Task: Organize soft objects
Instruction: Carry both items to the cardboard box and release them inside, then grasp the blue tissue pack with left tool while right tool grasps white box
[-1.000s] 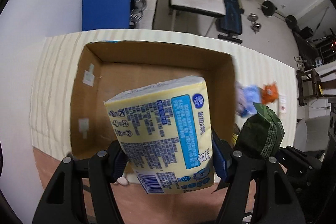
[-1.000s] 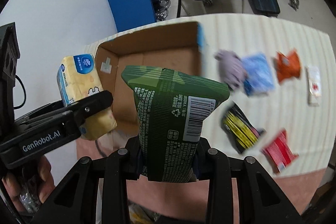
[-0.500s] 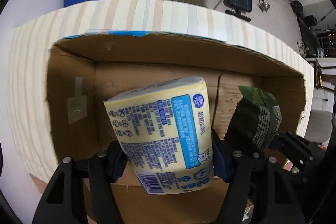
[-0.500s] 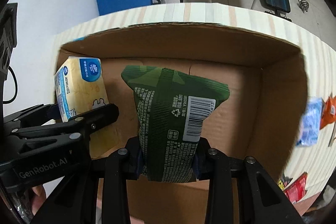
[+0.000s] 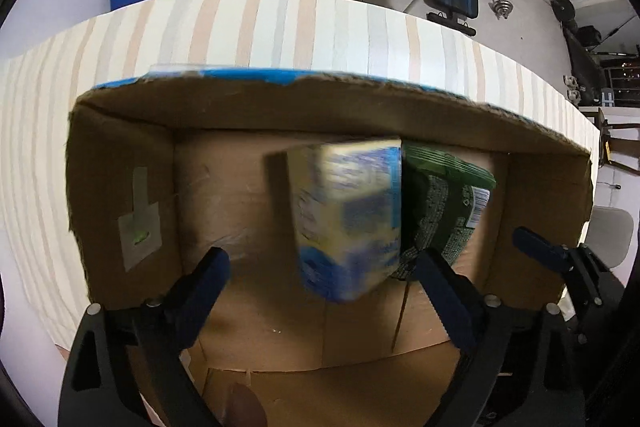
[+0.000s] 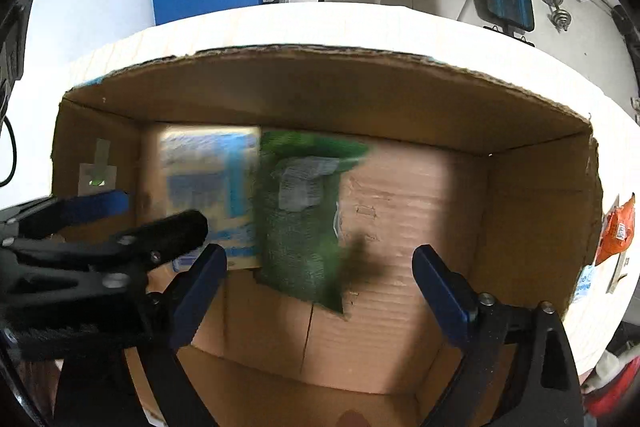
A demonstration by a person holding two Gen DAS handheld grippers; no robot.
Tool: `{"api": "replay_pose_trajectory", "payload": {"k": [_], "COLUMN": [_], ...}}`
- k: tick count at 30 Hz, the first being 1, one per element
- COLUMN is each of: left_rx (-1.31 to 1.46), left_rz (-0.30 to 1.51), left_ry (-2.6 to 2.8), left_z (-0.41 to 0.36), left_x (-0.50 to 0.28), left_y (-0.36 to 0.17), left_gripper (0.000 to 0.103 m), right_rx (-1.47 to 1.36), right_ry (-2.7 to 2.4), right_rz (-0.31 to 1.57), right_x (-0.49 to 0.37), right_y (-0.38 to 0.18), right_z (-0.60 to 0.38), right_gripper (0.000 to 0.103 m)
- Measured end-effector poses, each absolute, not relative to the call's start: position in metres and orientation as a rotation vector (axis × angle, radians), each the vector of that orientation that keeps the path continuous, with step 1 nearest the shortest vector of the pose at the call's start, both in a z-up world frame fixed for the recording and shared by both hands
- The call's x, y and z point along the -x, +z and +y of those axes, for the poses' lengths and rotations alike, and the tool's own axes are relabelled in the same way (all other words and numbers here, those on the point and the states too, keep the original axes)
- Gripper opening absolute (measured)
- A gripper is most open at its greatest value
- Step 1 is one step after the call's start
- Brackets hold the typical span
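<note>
The tissue pack and the snack bag lie side by side inside the cardboard box, bag to the right, touching; the box rests on the table.

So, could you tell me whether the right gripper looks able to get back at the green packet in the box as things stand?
Probably yes. The right gripper is open above the cardboard box, and the green packet lies straight ahead between its fingers, though the yellow tissue pack crowds one side.

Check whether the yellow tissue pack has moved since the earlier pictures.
Yes. The yellow tissue pack has left the left hand-held gripper, whose fingers now stand apart, and dropped inside the cardboard box, blurred, beside the green packet.
</note>
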State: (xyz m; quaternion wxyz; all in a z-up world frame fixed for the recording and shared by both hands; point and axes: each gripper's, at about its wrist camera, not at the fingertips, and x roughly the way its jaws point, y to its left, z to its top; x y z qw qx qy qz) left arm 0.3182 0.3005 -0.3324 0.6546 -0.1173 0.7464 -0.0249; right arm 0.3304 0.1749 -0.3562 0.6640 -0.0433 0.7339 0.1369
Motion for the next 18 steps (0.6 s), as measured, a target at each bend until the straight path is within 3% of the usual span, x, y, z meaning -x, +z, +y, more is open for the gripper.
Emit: {"api": "replay_pose_trajectory", "payload": {"k": [2, 18], "left_rx": [0.255, 0.154], "left_rz": [1.684, 1.462], "left_ry": [-0.040, 0.114], "left_z": [0.300, 0.303], "left_x": [-0.314, -0.232], "left_y": [-0.329, -0.260], "left_gripper": [0.097, 0.099], "right_rx": [0.124, 0.106], "right_ry": [0.302, 0.284], "right_rz": [1.652, 1.570], "right_x": [-0.326, -0.266], "right_y": [-0.352, -0.307], "right_z": [0.174, 0.147], "right_gripper": [0.103, 0.103]}}
